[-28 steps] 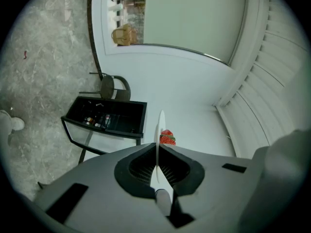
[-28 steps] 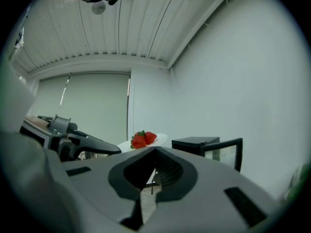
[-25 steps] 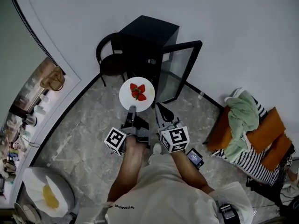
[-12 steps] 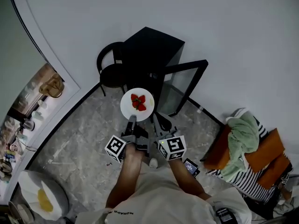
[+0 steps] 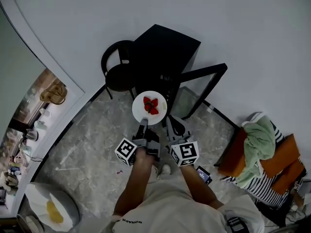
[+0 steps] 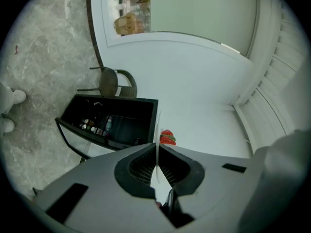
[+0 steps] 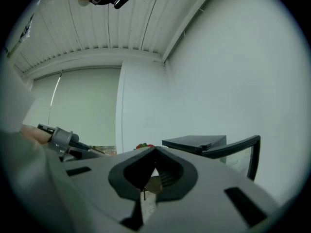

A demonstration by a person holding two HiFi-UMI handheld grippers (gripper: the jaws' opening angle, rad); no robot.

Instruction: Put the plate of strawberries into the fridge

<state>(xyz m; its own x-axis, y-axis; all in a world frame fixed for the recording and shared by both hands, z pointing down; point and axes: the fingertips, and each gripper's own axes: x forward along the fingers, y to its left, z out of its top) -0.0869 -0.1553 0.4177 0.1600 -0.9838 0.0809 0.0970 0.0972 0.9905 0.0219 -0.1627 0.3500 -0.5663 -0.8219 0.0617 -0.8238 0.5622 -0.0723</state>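
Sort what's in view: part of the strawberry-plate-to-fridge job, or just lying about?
Job: plate, strawberries, fridge, its open door, left gripper shut on the plate's rim.
Lying about: chair, clothes pile.

The left gripper (image 6: 157, 147) has its jaws pressed together on the thin rim of a white plate (image 6: 159, 125), seen edge-on as a narrow line running away from the camera. Just past the jaw tips, red strawberries (image 6: 167, 138) show on one side of that line. Beyond stands a black fridge (image 6: 121, 125) – its glass door (image 6: 80, 142) swung open, bottles (image 6: 95, 126) inside. A dark chair (image 6: 112, 83) sits beside it on the marbled floor (image 6: 39, 57), against a white wall (image 6: 194, 81).
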